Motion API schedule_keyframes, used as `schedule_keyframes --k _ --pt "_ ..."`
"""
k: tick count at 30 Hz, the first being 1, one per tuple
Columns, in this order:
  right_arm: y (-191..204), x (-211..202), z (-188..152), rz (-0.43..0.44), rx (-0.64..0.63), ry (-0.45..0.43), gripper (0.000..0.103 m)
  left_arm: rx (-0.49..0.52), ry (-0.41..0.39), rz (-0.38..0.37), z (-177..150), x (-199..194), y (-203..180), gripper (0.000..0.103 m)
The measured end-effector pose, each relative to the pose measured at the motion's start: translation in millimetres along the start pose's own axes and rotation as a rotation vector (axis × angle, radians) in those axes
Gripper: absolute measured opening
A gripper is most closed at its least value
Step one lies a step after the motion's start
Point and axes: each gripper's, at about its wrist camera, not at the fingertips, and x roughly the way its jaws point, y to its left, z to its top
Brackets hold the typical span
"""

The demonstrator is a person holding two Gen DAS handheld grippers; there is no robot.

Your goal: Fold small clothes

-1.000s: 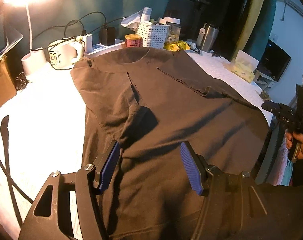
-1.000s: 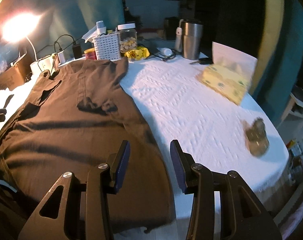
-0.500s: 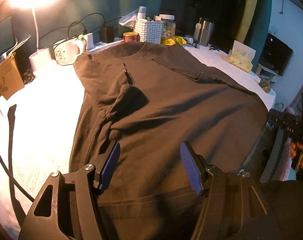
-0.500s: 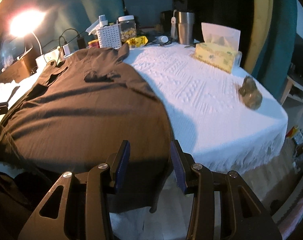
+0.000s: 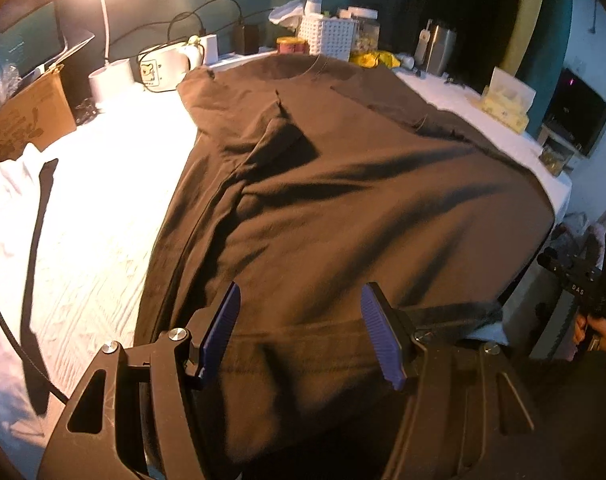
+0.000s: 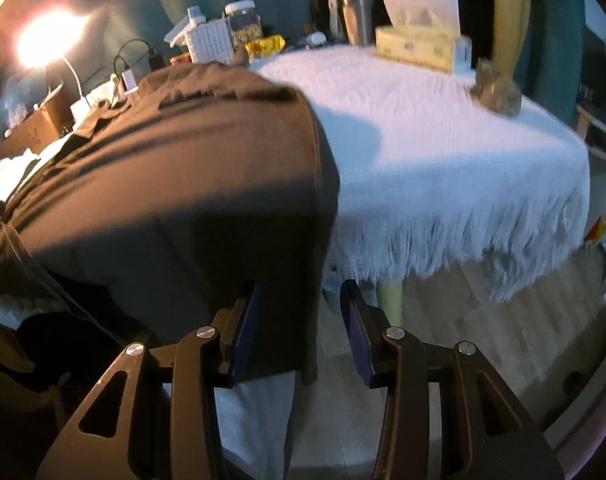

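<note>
A dark brown T-shirt point(image 5: 343, 200) lies spread on the white tablecloth point(image 5: 95, 200), collar at the far side, one sleeve folded in. Its near hem hangs over the table edge. My left gripper point(image 5: 301, 300) hovers open above the hem area, with no cloth pinched. In the right wrist view the T-shirt point(image 6: 163, 184) drapes off the table's front edge. My right gripper point(image 6: 301, 296) is open, and the hanging hem corner lies in the gap between its fingers, not pressed by the pads. The right gripper point(image 5: 583, 288) also shows in the left wrist view, beyond the table edge, held by a hand point(image 5: 601, 328).
Along the far edge stand a lamp, a white basket point(image 5: 327, 36), jars, a steel tumbler point(image 6: 357, 12) and a tissue box point(image 6: 419, 46). A cardboard box point(image 5: 23, 120) and a black cable point(image 5: 39, 216) are at the left. The fringed tablecloth point(image 6: 443, 152) hangs over the floor.
Both grippers have drawn back toward the near table edge. The right one has sunk below the tabletop, so the shirt's hanging corner now sits between its open fingers. Openings are unchanged.
</note>
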Motion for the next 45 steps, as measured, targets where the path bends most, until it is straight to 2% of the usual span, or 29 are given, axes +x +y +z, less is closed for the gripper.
schedule_keyframes --k 6,9,13,16,22,26,32,33,35,37,38,45 --pt "-5 22 -23 0.016 0.026 0.041 0.044 0.001 0.022 0.076 -14 -4 3 0.063" --pt "-9 33 -31 0.033 0.041 0.057 0.044 0.003 0.028 0.143 -18 -5 9 0.063" --pt "-15 43 -40 0.048 0.06 0.072 0.044 -0.02 0.043 0.182 -24 -6 20 0.063" --pt "-20 48 -46 0.064 0.078 0.077 0.044 -0.027 0.084 0.165 -30 2 22 0.063" --pt "-26 56 -59 0.105 0.109 0.103 0.044 -0.01 0.061 0.165 -30 2 21 0.063" --pt "-21 63 -60 0.137 0.121 0.107 0.044 -0.063 0.032 0.124 -35 1 28 0.063" --pt "-19 74 -58 0.145 0.142 0.098 0.044 -0.061 0.002 0.122 -37 0 27 0.063" --pt "-20 74 -57 0.146 0.148 0.095 0.043 -0.059 0.003 0.122 -37 0 27 0.063" --pt "-22 75 -56 0.136 0.154 0.09 0.017 -0.057 0.006 0.121 -37 0 27 0.063" --pt "-23 75 -58 0.12 0.15 0.094 0.011 -0.056 0.006 0.121 -36 0 27 0.063" --pt "-24 74 -59 0.12 0.145 0.089 0.005 -0.057 0.006 0.121 -37 0 27 0.063" --pt "-20 55 -54 0.097 0.099 0.047 0.003 -0.052 0.004 0.118 -38 -1 27 0.063"
